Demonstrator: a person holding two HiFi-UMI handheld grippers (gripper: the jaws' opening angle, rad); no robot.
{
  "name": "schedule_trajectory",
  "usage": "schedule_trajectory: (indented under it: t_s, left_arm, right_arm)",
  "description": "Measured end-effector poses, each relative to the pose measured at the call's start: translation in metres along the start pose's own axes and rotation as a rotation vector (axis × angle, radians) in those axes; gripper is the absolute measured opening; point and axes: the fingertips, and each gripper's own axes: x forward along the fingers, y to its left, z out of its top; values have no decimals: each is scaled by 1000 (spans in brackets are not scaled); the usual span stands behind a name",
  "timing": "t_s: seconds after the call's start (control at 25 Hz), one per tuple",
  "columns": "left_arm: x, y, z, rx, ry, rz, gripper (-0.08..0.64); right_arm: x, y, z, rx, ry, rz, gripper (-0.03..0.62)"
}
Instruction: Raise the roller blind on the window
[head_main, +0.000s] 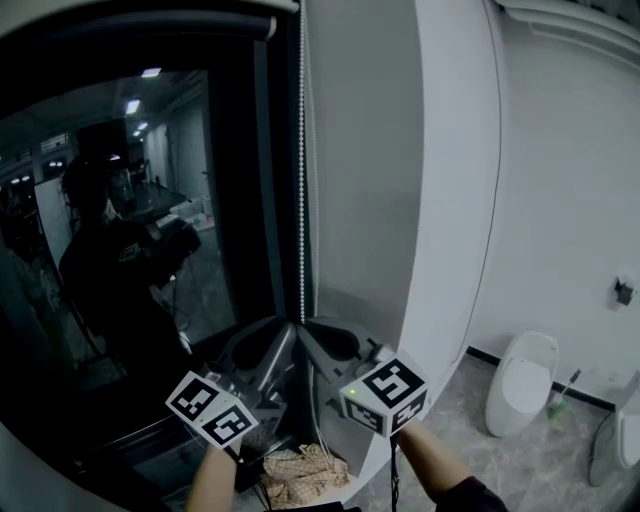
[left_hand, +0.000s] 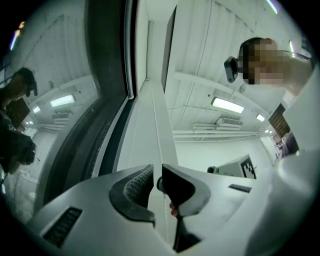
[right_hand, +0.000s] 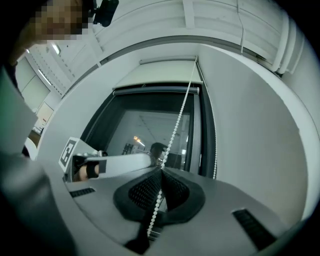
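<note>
The pale fabric roller blind (right_hand: 155, 76) sits rolled high at the top of the window, its slim bottom bar just under the frame's upper edge. Nearly all of the dark window glass (head_main: 150, 200) is uncovered and mirrors a dim figure of the person and ceiling lights. A white bead chain (head_main: 302, 150), a string of small round beads, hangs straight down the right side of the window, beside the smooth white wall column (head_main: 400, 150).

Both tools meet at this chain, low down, tip to tip. The right gripper (right_hand: 161, 175), grey plastic with black ridged pads, has its jaws pressed together with the chain pinched between them, and the beads run taut up towards the blind. The left gripper (left_hand: 156, 182), of the same make, has its jaws a narrow slit apart. The chain runs through that slit, close to the right-hand jaw, and no firm grip on it shows.

Below the grippers lies a crumpled beige checked cloth (head_main: 300, 472). To the right, a rounded white ceramic toilet (head_main: 520, 380) stands on grey marbled floor tiles (head_main: 450, 440).
</note>
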Motion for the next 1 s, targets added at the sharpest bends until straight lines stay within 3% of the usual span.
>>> schedule_trajectory:
  t_s: [0.12, 0.32, 0.48, 0.68, 0.88, 1.0]
  left_arm:
    - [6, 0, 20, -50, -45, -26, 15]
    - [28, -6, 37, -22, -54, -59, 17]
    - [32, -8, 20, 18, -23, -30, 15]
    - [22, -2, -3, -15, 4, -21, 14]
    - [13, 0, -1, 0, -24, -3, 15]
    - [-1, 7, 1, -1, -29, 24, 15]
  right_arm:
    - [-5, 7, -6, 7, 24, 11, 9]
    - [-9, 20, -23, 12, 94, 37, 9]
    - [-19, 31, -46, 58, 81, 77, 9]
    - [-22, 37, -71, 46, 98, 86, 9]
    - [-28, 32, -74, 113, 53, 24, 11]
    - [-39, 14, -66, 149, -2, -60, 35]
